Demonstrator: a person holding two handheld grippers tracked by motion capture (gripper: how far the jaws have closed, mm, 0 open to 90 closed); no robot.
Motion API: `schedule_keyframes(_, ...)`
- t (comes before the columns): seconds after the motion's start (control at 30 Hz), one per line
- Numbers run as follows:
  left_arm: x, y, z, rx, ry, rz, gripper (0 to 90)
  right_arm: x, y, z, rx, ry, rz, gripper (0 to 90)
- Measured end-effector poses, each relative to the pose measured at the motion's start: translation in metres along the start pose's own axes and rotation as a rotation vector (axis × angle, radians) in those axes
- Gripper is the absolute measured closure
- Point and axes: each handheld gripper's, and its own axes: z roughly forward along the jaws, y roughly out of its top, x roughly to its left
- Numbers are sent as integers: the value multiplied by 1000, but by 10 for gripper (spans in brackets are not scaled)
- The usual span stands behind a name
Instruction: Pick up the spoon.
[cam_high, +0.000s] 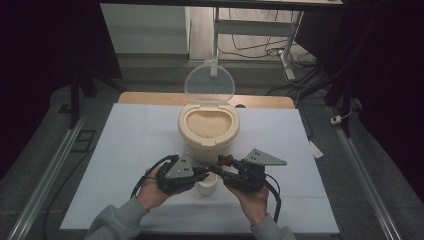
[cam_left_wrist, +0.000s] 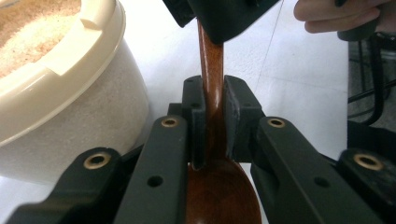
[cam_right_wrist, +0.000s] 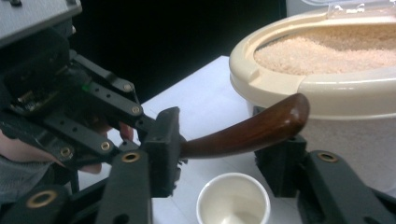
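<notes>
The left hand-held gripper (cam_high: 204, 172) is clamped on the neck of a wooden spoon (cam_left_wrist: 212, 88), just above its bowl, and holds it over a small paper cup (cam_right_wrist: 233, 200) on the worktop (cam_high: 125, 145). The likeliest slip is at the handover: if the left lets go before the right has a firm bite, the spoon could drop onto the cup and tip it. The right hand-held gripper (cam_right_wrist: 224, 158) has its jaws apart on either side of the handle's end, not yet pressing it. Behind them stands an open rice container (cam_high: 208, 131), near enough to be knocked. Both hands reach in low with the grippers angled inward, tips nearly meeting.
</notes>
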Motion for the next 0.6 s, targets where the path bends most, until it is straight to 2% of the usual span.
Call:
schedule_keyframes(0.17,-1,1,-1,1,5,10,788,2,0,1,-14,7,-3,636)
schedule_keyframes(0.23,-2,1,-1,0,7,12,788,2,0,0,-41,35,17,690)
schedule_keyframes(0.4,-2,0,-1,1,19,19,789,3,0,0,-69,73,18,745)
schedule_keyframes(0.6,-3,1,-2,-3,31,28,788,5,0,-1,-87,97,26,787)
